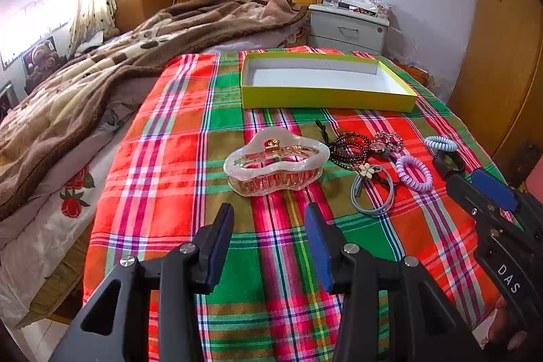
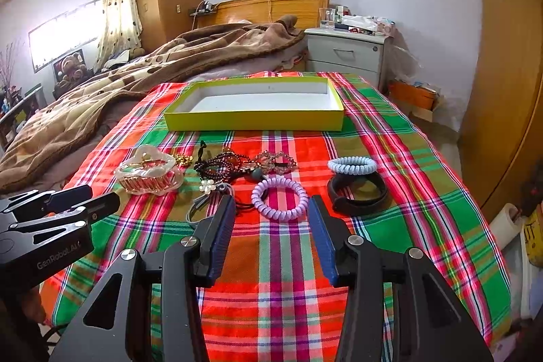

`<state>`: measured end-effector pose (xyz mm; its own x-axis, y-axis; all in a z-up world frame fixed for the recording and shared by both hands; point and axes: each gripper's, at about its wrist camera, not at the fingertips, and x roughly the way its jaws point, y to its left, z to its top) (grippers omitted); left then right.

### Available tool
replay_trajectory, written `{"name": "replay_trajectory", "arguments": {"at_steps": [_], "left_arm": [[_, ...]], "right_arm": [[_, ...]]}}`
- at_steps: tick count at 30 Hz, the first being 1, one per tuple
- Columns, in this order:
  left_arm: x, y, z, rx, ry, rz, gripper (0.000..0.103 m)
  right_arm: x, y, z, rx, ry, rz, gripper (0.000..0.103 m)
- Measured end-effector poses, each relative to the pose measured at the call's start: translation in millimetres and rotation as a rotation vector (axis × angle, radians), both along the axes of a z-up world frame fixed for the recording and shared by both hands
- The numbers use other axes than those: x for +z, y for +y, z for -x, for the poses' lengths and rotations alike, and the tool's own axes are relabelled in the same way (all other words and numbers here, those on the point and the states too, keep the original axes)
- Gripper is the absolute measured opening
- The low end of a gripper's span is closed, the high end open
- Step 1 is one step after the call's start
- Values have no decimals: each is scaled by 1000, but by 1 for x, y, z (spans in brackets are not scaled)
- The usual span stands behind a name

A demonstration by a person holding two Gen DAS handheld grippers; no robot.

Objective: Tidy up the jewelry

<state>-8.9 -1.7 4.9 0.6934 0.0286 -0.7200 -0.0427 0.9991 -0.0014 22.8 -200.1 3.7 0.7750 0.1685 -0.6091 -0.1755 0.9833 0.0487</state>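
Nearer me than the empty yellow box (image 2: 254, 121), nothing is sorted yet: my right gripper (image 2: 271, 223) hangs spread and empty just short of the purple coil tie (image 2: 280, 197), my left gripper (image 1: 268, 226) spread before the hair claw (image 1: 275, 163), so next I close on one.

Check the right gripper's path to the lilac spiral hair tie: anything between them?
Nothing visible. The open right gripper points straight at the lilac spiral hair tie, with only bare plaid cloth between. A grey cord loop lies by the left finger, off the line.
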Motion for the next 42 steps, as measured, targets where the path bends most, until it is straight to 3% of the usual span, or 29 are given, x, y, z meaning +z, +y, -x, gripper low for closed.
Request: {"name": "replay_trajectory", "arguments": {"at_steps": [42], "left_arm": [[4,-3,3,-18,-15,-8,45]], "right_arm": [[1,0,-2,-1,-1,-3,46]]}}
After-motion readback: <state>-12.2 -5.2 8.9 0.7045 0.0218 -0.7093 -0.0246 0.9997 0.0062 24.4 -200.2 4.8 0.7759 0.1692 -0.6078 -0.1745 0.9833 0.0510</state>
